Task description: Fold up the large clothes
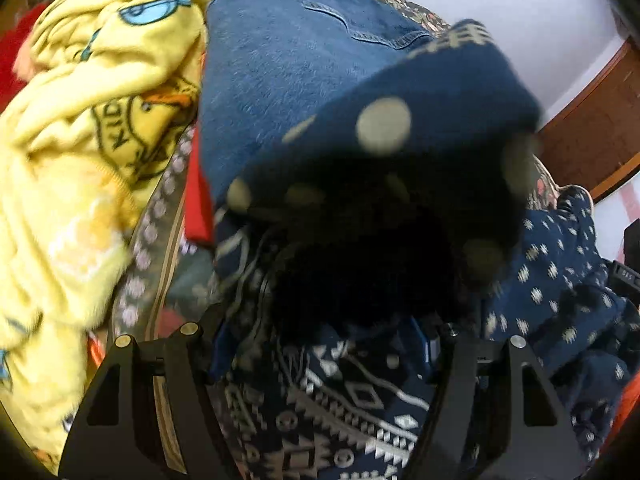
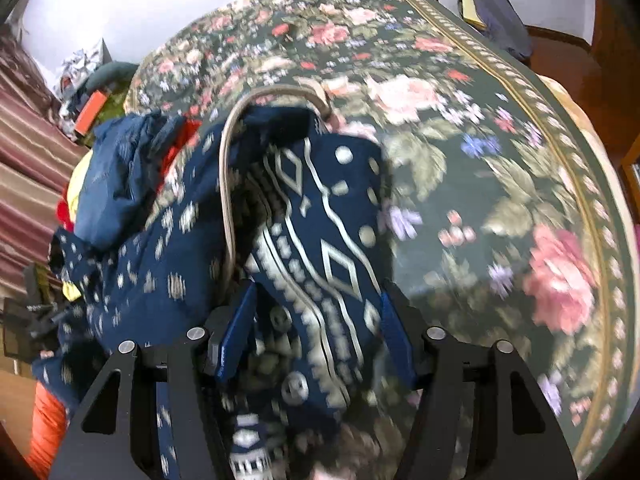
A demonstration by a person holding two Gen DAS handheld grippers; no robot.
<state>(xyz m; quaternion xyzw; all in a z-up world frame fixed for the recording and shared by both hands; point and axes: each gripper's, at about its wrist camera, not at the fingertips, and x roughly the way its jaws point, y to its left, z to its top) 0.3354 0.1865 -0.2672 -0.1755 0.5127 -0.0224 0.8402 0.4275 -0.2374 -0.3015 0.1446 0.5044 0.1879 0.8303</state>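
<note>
A navy garment with white geometric print (image 2: 320, 240) lies bunched over the floral bedspread (image 2: 500, 140). My right gripper (image 2: 316, 328) has its blue fingers (image 2: 236, 336) on either side of a fold of this garment; the cloth fills the gap. In the left wrist view the same navy printed cloth (image 1: 340, 400) drapes over my left gripper (image 1: 320, 340) and hides its fingertips; a dotted fold (image 1: 400, 140) hangs close to the lens.
A yellow cartoon-print fleece (image 1: 80, 140) and blue denim (image 1: 300, 60) lie piled at the left gripper's front and left, with red cloth (image 1: 198, 200) between. A dark bag (image 2: 496, 16) sits by the wall. The bedspread's border (image 2: 600, 240) marks the bed's right edge.
</note>
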